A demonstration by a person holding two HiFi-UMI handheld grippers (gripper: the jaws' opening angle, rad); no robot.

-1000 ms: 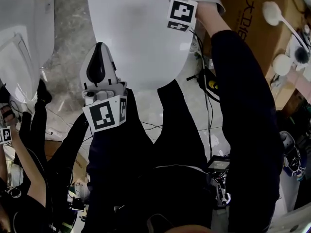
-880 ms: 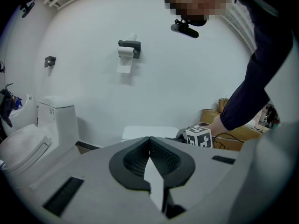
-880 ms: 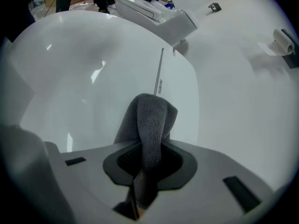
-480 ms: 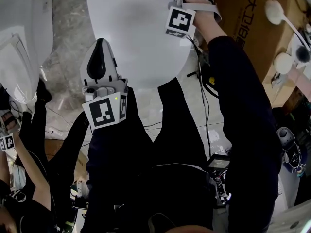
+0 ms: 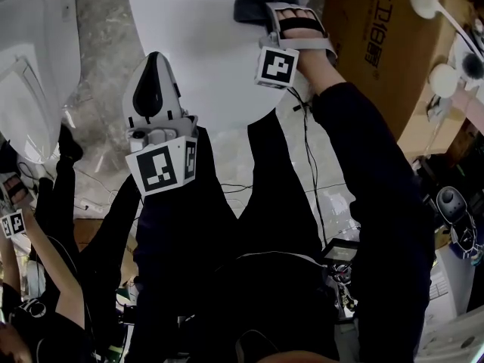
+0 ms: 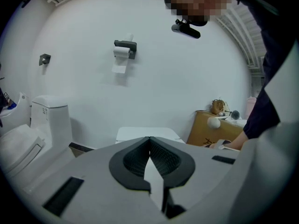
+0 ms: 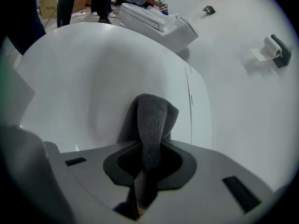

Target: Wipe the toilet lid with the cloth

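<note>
The white toilet lid (image 5: 204, 44) fills the top middle of the head view. My right gripper (image 5: 261, 7) is shut on a dark grey cloth (image 5: 249, 4) that lies pressed on the lid's right part. In the right gripper view the cloth (image 7: 152, 118) stands folded between the jaws of that gripper (image 7: 148, 146), against the lid (image 7: 84, 78). My left gripper (image 5: 156, 59) hovers over the lid's near left edge. Its jaws are shut with nothing between them (image 6: 149, 140).
A cardboard box (image 5: 378, 51) stands right of the toilet, with white brushes (image 5: 427, 13) on it. A second toilet (image 5: 34, 74) is at the left, and cables (image 5: 310, 157) run over the floor. A paper holder (image 6: 124, 50) hangs on the wall.
My right gripper has dragged the cloth across the lid toward me. The left gripper has stayed roughly in place.
</note>
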